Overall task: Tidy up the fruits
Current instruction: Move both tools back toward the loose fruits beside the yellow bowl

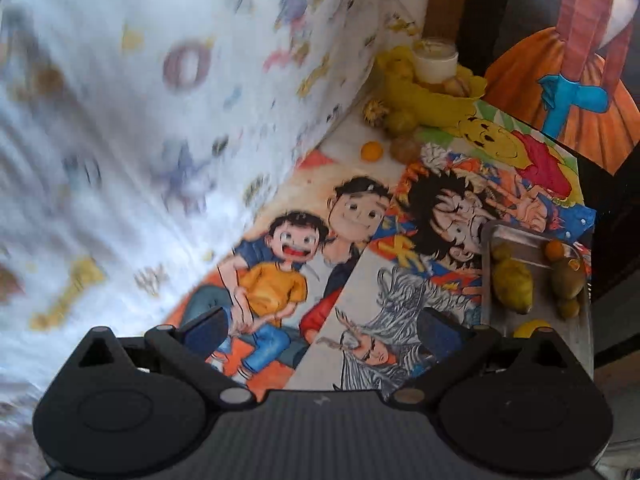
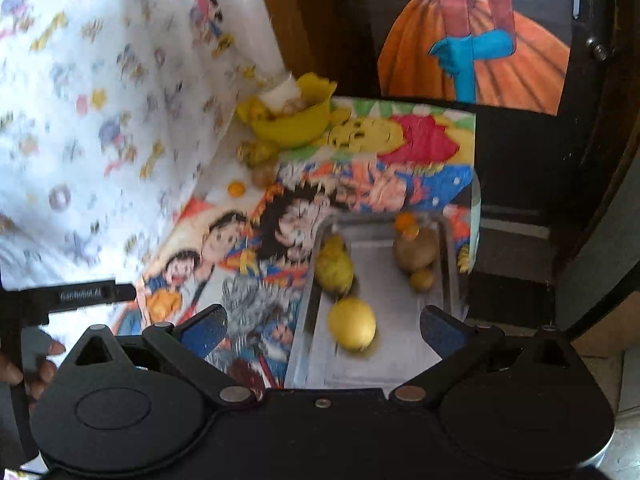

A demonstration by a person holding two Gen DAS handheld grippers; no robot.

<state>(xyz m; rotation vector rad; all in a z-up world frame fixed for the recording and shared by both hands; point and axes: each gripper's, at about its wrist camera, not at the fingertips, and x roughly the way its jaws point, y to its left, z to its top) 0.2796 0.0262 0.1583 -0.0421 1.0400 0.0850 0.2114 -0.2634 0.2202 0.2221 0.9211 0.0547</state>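
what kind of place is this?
Probably a home, not a lab: a table covered in cartoon drawings, a printed sheet hung behind it, loose fruit by a yellow bowl and in a metal tray.

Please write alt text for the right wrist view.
The open right gripper hovers over a metal tray holding a lemon and other fruit. Beyond, on a cartoon-covered table, sits a yellow bowl with loose fruit beside it.

Blurred lettering on black bar (image 2: pixel 86 294)
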